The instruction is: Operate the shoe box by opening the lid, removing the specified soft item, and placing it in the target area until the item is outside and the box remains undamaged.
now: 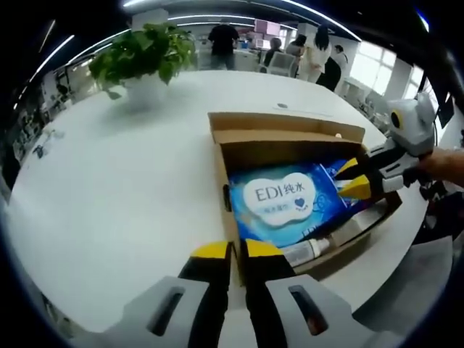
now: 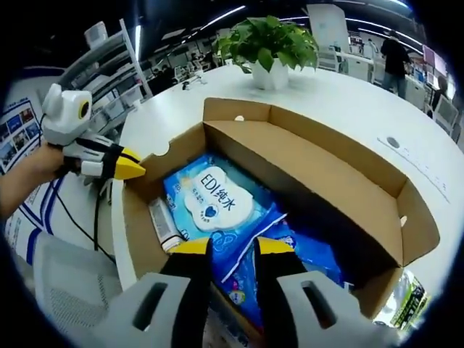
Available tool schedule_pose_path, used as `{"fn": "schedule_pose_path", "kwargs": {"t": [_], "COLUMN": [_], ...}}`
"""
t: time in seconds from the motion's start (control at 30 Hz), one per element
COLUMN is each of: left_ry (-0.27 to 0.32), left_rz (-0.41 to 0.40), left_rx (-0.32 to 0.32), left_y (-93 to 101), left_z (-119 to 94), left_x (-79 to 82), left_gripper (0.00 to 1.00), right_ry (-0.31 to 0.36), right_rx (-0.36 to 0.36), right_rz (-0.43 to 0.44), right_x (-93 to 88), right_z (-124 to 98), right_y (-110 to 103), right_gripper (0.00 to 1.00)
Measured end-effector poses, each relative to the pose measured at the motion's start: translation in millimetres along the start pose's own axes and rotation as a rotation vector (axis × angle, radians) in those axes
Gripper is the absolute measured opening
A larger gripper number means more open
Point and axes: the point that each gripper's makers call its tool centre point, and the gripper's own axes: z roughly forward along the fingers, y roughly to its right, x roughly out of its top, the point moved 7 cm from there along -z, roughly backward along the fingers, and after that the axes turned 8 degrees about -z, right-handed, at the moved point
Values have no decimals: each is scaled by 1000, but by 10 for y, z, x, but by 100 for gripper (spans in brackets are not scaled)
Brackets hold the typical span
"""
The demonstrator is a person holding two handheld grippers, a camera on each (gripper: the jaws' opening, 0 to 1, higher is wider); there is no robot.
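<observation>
Shoebox [image 2: 319, 174] open, both claws at rim

Reads "EDI 纯水" in white-cloud lettering on the blue wipes pack [image 1: 286, 199] inside the shoe box [image 1: 290, 130], smaller print too blurry.

Grey tool [image 1: 235, 254] bodies with black, yellow-tipped jaws; white housing.

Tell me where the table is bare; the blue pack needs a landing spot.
The widest bare patch of the white table lies between the potted plant and the open shoe box. More bare top runs past the box's raised lid. Inside the box is crowded: blue pack, a tube and both tools.
</observation>
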Motion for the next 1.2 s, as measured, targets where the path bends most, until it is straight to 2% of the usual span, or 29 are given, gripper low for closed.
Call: {"fn": "schedule_pose_path", "kwargs": {"t": [0.27,0.47,0.53,0.57,0.6,1.2], "left_ry": [0,1,0,0,-2,-12], "left_rz": [-6,-18,-16,-16,-14,-15], "left_rx": [-1,-4,-3,-2,-2,5], "left_y": [-1,5,4,3,1,2], "left_z": [1,-2,0,0,1,8], "left_x": [-1,-5,-4,-3,-2,5], "left_gripper": [3,3,3,3,3,3], "right_ry": [-26,-44,-56,-55,-52,-3], "right_rx": [2,-25,-62,-54,-47,-80], "right_rz": [18,13,-23,-26,9,85], "right_x": [10,24,22,23,29,77], "right_z": [86,150,152,151,144,-112], "right_y": [-20,18,62,57,52,71], "right_gripper": [19,10,3,3,3,0]}}
